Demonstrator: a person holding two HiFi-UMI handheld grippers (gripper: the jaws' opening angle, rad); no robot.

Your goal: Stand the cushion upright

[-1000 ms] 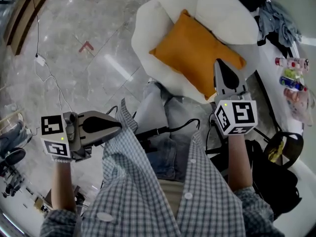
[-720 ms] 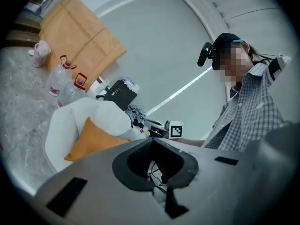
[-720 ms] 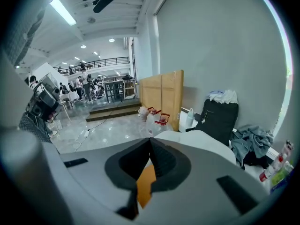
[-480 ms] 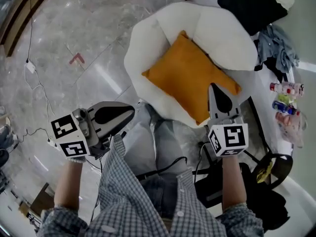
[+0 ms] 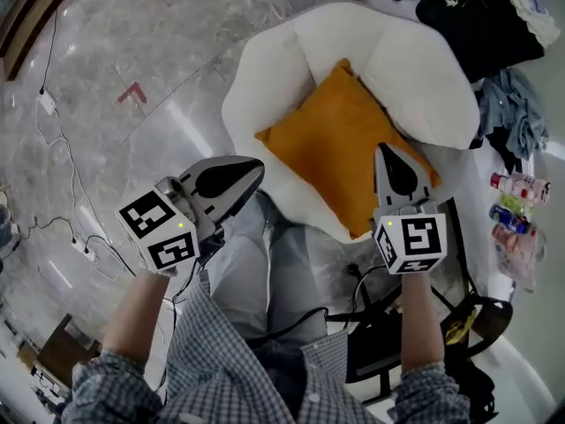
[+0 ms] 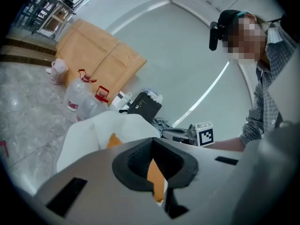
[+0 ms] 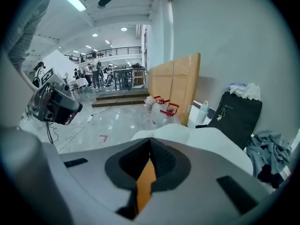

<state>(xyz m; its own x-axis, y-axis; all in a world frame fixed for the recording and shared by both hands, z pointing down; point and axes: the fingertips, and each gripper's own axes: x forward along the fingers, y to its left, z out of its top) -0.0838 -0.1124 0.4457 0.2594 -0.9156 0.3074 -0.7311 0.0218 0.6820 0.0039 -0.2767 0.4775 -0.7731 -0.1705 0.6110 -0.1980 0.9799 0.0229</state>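
**Scene layout.** The marble floor (image 5: 132,51) carries a white padded armchair (image 5: 265,87), which stands ahead of both sets of fingers. The orange cushion (image 5: 340,148) lies back in the chair's seat, more flat than upright. It is turned like a diamond, with one corner up toward the backrest and one corner toward the person.

**Gripper state.**
- Left gripper (image 5: 254,166): the fingers are together with nothing between them. The cushion is ahead and to the right of the tips, clear of them, with the chair's near rim just in front.
- Right gripper (image 5: 386,152): the fingers are together and grip nothing. The tips stand over the cushion's near right edge in the head view. Contact cannot be confirmed, and the right gripper view shows the orange fabric beyond the fingers, not clamped.

**Handling estimate.** The cushion is probably light, soft and compressible, with a woven cover that should not slip. Pinched at a single corner, it is likely to fold and sag.

**Recommended hold.** Open both sets of fingers first. Take the two side corners, or the seamed edges just inside them, one per gripper. Grip deep enough to catch filling as well as cover, then tip the cushion against the backrest.
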